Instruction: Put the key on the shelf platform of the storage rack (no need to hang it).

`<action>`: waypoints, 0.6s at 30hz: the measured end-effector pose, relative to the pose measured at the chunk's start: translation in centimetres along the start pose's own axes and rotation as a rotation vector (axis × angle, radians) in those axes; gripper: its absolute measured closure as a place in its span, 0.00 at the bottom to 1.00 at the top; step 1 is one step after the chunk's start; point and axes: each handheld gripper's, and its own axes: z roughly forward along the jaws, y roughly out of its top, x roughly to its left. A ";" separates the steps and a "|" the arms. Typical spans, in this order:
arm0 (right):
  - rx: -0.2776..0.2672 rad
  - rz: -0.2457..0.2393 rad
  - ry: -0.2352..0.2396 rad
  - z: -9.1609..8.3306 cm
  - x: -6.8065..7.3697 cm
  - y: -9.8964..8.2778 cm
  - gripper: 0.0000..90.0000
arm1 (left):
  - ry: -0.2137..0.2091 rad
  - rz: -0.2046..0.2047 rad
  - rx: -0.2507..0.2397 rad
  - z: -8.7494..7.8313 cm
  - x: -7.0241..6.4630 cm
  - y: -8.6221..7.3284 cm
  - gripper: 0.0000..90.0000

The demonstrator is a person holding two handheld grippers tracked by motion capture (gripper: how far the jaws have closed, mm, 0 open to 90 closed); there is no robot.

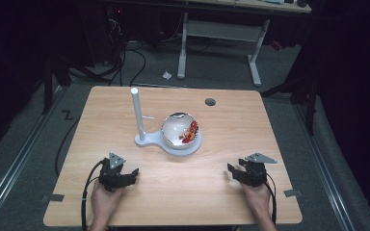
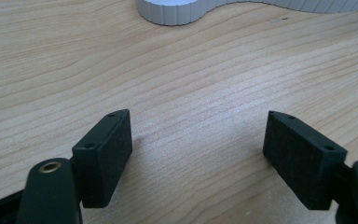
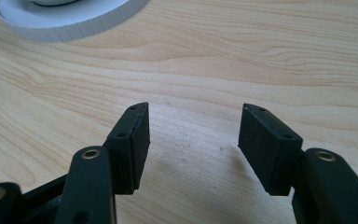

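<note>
Near the counter's [image 1: 173,192] front edge, the left claw [image 1: 134,172] and right claw [image 1: 231,168] rest with jaws apart, gripping nothing, bare wood between them. Farther back, mid-counter, a glass bowl [image 1: 178,126] sits on a white stand [image 1: 171,144], well apart from both.

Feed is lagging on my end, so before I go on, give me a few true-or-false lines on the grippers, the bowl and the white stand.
1. Both grippers have nothing between their jaws. True: the left gripper and the right gripper stand open over bare table.
2. The glass bowl sits on the white stand. True.
3. The bowl is empty. False: red and yellow pieces lie inside it.
4. The stand's white post lies flat on the table. False: it stands upright, left of the bowl.
5. The left gripper touches the stand. False: it is apart from it, nearer the person.
</note>
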 end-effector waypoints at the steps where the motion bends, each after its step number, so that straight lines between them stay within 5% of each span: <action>1: 0.004 -0.003 -0.003 0.1 0.1 0.0 0.48 | 0.000 -0.001 0.000 0.0 0.0 0.0 0.27; 18: 0.050 -0.073 -0.052 1.1 1.0 0.0 0.43 | 0.001 0.001 -0.001 0.0 0.0 0.0 0.26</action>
